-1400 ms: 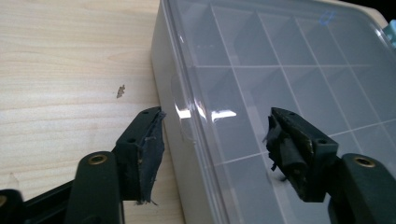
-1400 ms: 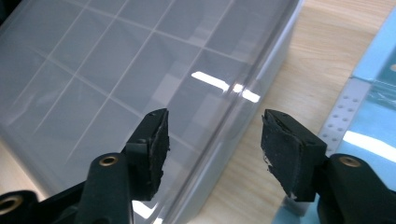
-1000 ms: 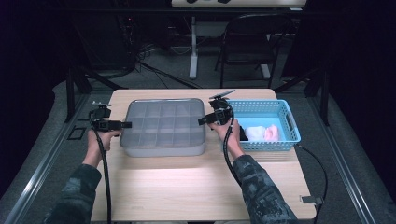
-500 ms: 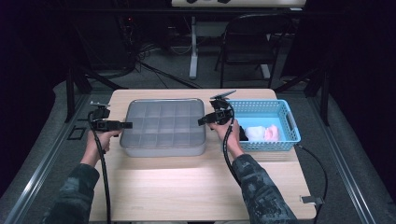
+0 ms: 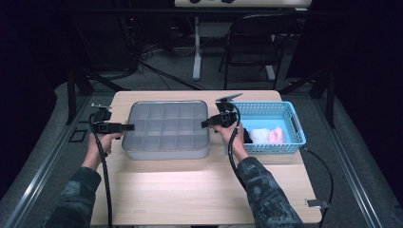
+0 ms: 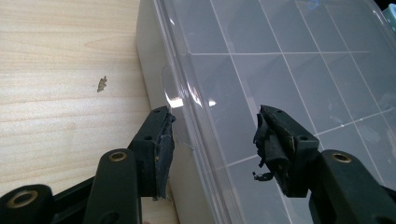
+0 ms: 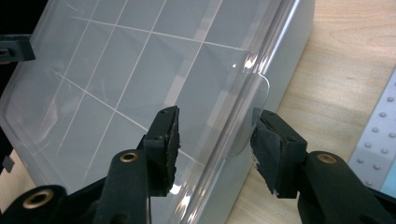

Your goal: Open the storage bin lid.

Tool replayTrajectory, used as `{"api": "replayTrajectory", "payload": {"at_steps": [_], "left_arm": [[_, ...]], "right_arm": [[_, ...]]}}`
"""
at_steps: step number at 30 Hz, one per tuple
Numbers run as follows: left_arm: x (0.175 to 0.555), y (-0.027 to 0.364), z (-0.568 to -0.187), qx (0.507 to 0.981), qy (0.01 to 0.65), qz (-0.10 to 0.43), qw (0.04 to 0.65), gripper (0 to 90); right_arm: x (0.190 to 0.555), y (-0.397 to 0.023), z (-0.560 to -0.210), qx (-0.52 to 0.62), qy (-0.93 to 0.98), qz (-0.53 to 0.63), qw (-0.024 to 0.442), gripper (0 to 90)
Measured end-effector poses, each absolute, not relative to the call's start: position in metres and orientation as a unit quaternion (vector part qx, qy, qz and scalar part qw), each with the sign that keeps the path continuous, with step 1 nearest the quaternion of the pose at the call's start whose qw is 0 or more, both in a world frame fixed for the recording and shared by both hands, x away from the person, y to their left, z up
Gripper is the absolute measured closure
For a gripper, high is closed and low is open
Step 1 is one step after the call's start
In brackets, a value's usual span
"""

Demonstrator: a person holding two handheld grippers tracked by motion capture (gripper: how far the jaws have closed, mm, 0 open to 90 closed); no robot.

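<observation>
In the high view, a clear plastic compartment box with a closed lid sits on the wooden tabletop, toward its far left half. Its grid of compartments looks empty. Just to its right stands a blue perforated basket holding pale pink and white soft items and something dark at its near left corner. The left tool is at the box's left edge and the right tool at its right edge, each held level by a hand, with black cables trailing back along camouflage sleeves. A folding chair and a stand stand on the floor beyond the tabletop.

In the left gripper view, the left tool straddles the box's side wall: one jaw is outside against the wall by a small clear lid tab, the other over the lid. The jaws are partly open and whether the pads press on the box cannot be told. A small chip mark shows on the wood.

In the right gripper view, the right tool straddles the opposite rim, a rounded clear tab between its half-open jaws; the outer pad is at the tab, the inner one stands clear above the lid. The basket's blue rim lies just beside it.
</observation>
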State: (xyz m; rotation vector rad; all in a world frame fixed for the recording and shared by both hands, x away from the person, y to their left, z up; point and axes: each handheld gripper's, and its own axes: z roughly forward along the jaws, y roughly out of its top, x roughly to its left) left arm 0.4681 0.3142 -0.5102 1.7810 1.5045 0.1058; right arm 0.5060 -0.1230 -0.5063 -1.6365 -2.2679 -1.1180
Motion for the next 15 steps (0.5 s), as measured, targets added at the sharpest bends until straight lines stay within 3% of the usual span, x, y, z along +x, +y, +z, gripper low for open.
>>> {"api": "replayTrajectory", "payload": {"at_steps": [15], "left_arm": [[0.4654,0.3138,-0.5096,0.691,0.603,0.047,0.396,48.3]], "right_arm": [[0.5037,-0.1278,-0.5084,-0.547,-0.74,-0.384,0.073,55.9]]}}
